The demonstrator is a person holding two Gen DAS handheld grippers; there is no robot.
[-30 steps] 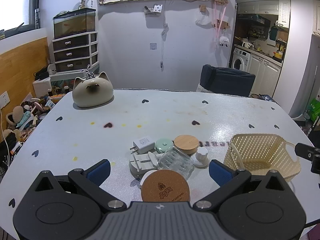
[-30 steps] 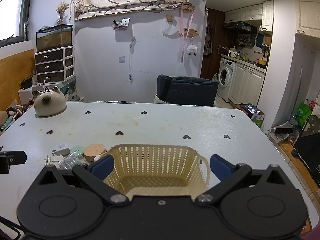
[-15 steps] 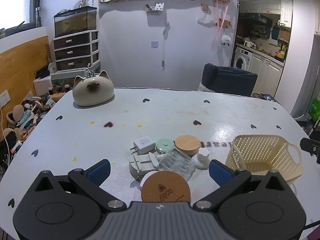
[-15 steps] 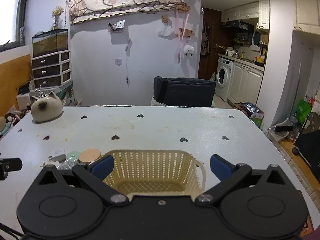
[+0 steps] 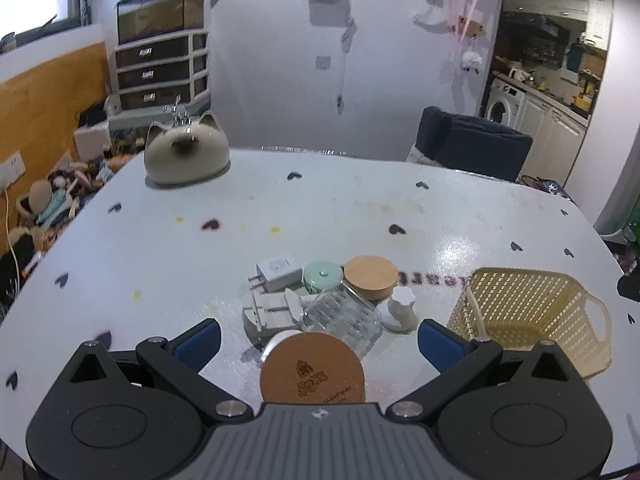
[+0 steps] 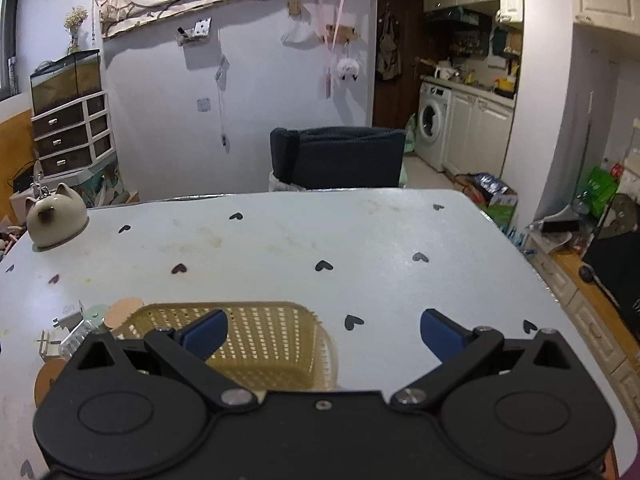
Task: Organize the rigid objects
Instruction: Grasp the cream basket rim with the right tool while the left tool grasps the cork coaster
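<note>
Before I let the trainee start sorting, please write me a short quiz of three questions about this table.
1. True or false: the basket already holds some of the small items.
2. Which item lies nearest the left gripper? A) cork coaster B) charger C) cat figure
3. Fill in: both grippers, left and right gripper, have their jaws ____.

Key:
1. False. It looks empty in both views; the items sit in a pile beside it.
2. A. The coaster lies between the open jaws, close to the camera.
3. Open, holding nothing.
</note>
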